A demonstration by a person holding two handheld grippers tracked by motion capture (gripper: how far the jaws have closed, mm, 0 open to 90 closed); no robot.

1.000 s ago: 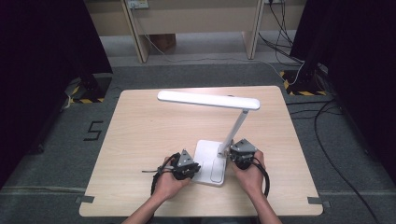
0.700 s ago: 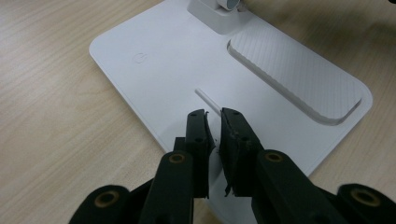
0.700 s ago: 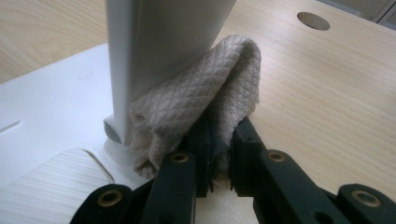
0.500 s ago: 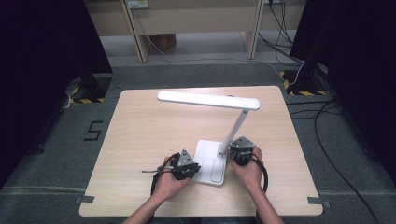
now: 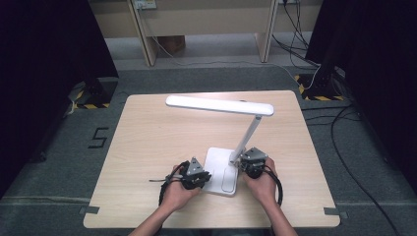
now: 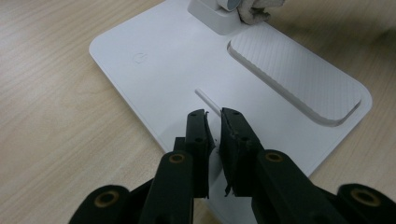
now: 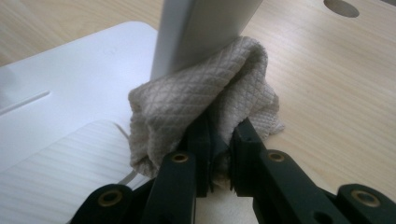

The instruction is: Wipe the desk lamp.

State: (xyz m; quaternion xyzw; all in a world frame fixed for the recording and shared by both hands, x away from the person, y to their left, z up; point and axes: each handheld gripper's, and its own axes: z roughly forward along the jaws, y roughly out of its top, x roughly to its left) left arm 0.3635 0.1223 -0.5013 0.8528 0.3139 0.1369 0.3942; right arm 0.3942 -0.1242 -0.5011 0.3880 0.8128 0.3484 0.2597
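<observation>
A white desk lamp stands on the wooden table, with a flat base, a slanted stem and a long head. My left gripper lies at the base's left edge. In the left gripper view its jaws are almost together over the white base, with nothing between them. My right gripper sits at the foot of the stem. In the right gripper view it is shut on a beige waffle cloth, which presses against the stem.
The base has a ribbed recessed tray next to the stem's foot. A round hole is cut in the tabletop beyond the lamp. Cables trail on the grey floor to the right, and a "5" mark lies to the left.
</observation>
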